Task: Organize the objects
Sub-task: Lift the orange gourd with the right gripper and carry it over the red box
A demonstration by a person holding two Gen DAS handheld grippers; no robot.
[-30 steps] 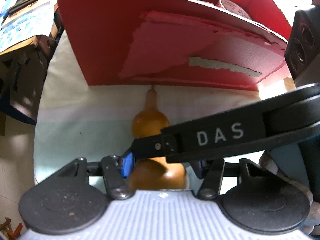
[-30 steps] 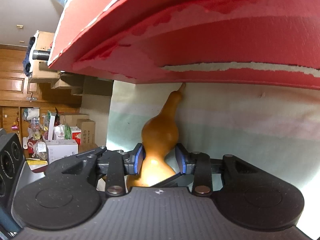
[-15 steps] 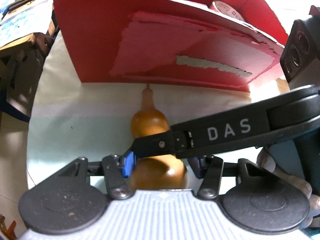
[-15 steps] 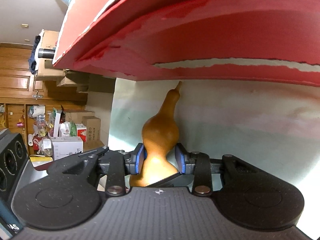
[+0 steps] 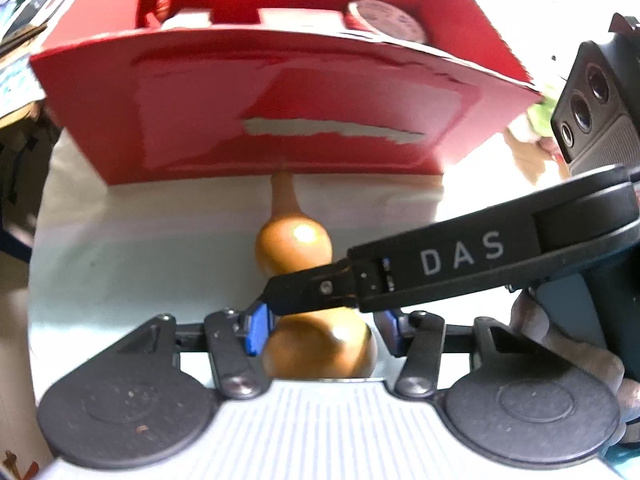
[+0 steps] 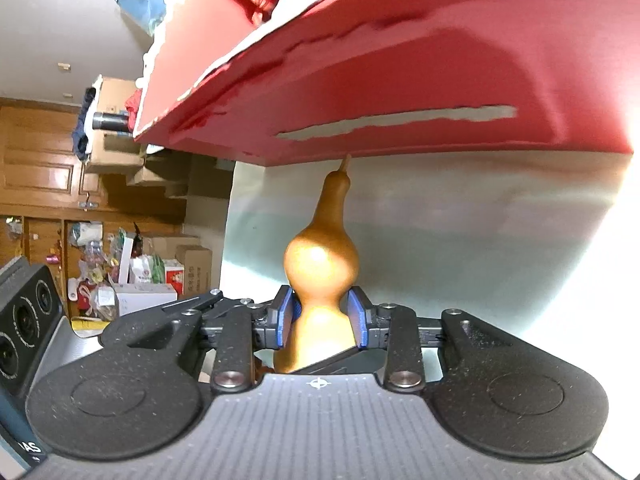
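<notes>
Gourd point(image 6: 320, 280), glossy and orange-brown, lies between both grippers with its thin stem pointing away toward the near wall of a red box point(image 5: 280, 112), the stem tip touching or all but touching that wall. We note the right gripper point(image 6: 320, 320) closed on the gourd's narrow waist, its blue pads point(image 6: 285, 318) pressed to either side. We see the left gripper point(image 5: 320, 334) set around the gourd's larger bulb: its left pad point(image 5: 256, 330) sits against the bulb, while the right pad is partly hidden behind the right gripper's black finger, so we cannot tell whether it grips. That finger, lettered "DAS", crosses the left wrist view from the right. The red box stands on a pale cloth-covered surface point(image 5: 140, 248); its near wall shows torn paper and a grey strip. Inside, at the far right, we see a round lidded container point(image 5: 384, 20). A hand point(image 5: 560, 344) shows at the right edge of the left view.
</notes>
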